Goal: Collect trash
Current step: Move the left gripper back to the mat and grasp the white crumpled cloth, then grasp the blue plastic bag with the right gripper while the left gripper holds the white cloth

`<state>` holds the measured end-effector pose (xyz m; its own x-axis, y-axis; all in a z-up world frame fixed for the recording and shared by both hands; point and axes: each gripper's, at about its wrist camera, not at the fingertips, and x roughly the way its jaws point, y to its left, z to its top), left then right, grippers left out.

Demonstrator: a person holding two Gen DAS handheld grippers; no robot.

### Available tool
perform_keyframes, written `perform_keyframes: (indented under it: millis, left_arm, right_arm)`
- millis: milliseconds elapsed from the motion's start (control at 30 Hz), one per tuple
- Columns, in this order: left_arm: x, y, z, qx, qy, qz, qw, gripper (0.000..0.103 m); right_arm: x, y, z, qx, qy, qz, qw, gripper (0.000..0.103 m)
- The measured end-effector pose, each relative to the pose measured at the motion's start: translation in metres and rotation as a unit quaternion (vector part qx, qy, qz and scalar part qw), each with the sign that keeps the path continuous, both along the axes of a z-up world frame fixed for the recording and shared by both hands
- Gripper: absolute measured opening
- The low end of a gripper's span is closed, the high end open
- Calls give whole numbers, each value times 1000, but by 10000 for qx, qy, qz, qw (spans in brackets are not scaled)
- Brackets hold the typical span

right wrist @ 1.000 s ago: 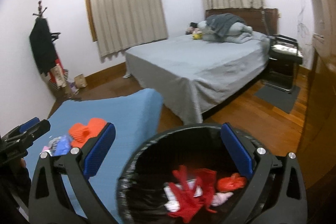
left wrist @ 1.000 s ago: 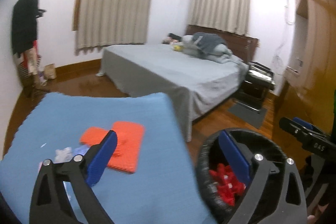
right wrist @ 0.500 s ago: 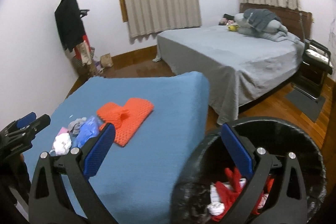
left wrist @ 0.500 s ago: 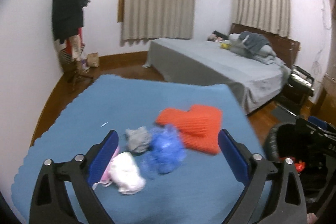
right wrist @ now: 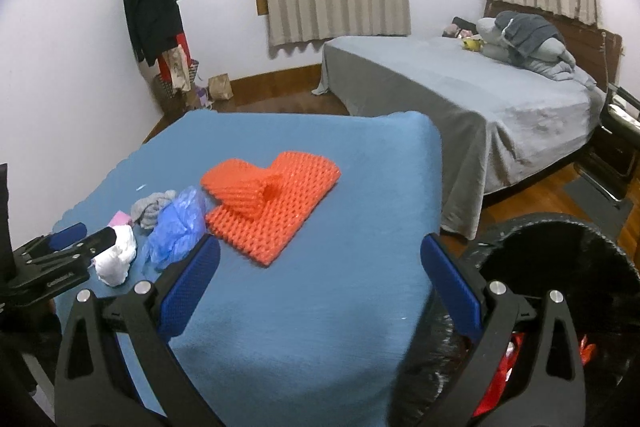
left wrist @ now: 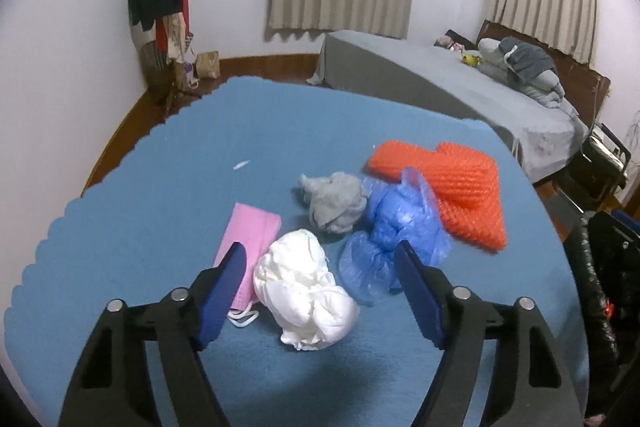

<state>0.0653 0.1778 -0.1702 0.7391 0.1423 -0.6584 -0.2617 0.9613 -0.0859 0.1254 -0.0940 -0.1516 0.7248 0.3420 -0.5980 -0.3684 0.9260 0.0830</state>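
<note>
On the blue mat (left wrist: 132, 227) lies a heap of trash: a white crumpled wad (left wrist: 306, 291), a pink face mask (left wrist: 248, 243), a grey wad (left wrist: 336, 201), a blue plastic bag (left wrist: 400, 231) and an orange foam net (left wrist: 448, 187). My left gripper (left wrist: 320, 259) hovers low over the white wad, which sits between its closing jaws; the pads are not touching it. My right gripper (right wrist: 320, 247) is open and empty above the mat, just short of the orange foam net (right wrist: 268, 203). The right wrist view also shows the left gripper (right wrist: 90, 235) beside the white wad (right wrist: 116, 259).
A black-lined trash bin (right wrist: 560, 247) with red scraps (right wrist: 500, 387) stands at the mat's right edge. Beyond are a grey bed (right wrist: 460, 95), a coat stand (right wrist: 154, 15), a paper bag (right wrist: 221, 85) on the wooden floor and a dark bedside stand (left wrist: 600, 155).
Both views have swung left from the bin to the mat. The left gripper came down close over the trash heap and its jaws have narrowed around the white wad.
</note>
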Motion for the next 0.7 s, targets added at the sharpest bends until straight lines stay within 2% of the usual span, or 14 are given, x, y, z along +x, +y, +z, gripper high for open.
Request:
perform_keyframes:
  millis: [100,267,333,400,500,700]
  left_arm:
    - [6,2,-11,-58,161,-12,9999,68]
    - [13,2,-20,-40,312,8,9995,68]
    - [17,3,-21,7,386,65,9992,61]
    - [17,3,-21,22,394,133,9991,43]
    - [16,7,-19,-45,363,222,9991,32]
    - [4,5,-4,-65,108,100,9999,29]
  right_arm:
    - [3,4,-4,-27,45,34,10000,98]
    - [7,9,-10,-51,118,65,9999,98]
    - [8,11,-11,-47,151,78,9998,98]
    - [10,14,-12,-51,161,96,9998,98]
    - [10,17,-12,-35,159,132,9998,98]
    - [8,22,-9,-15,111,242,9996,98]
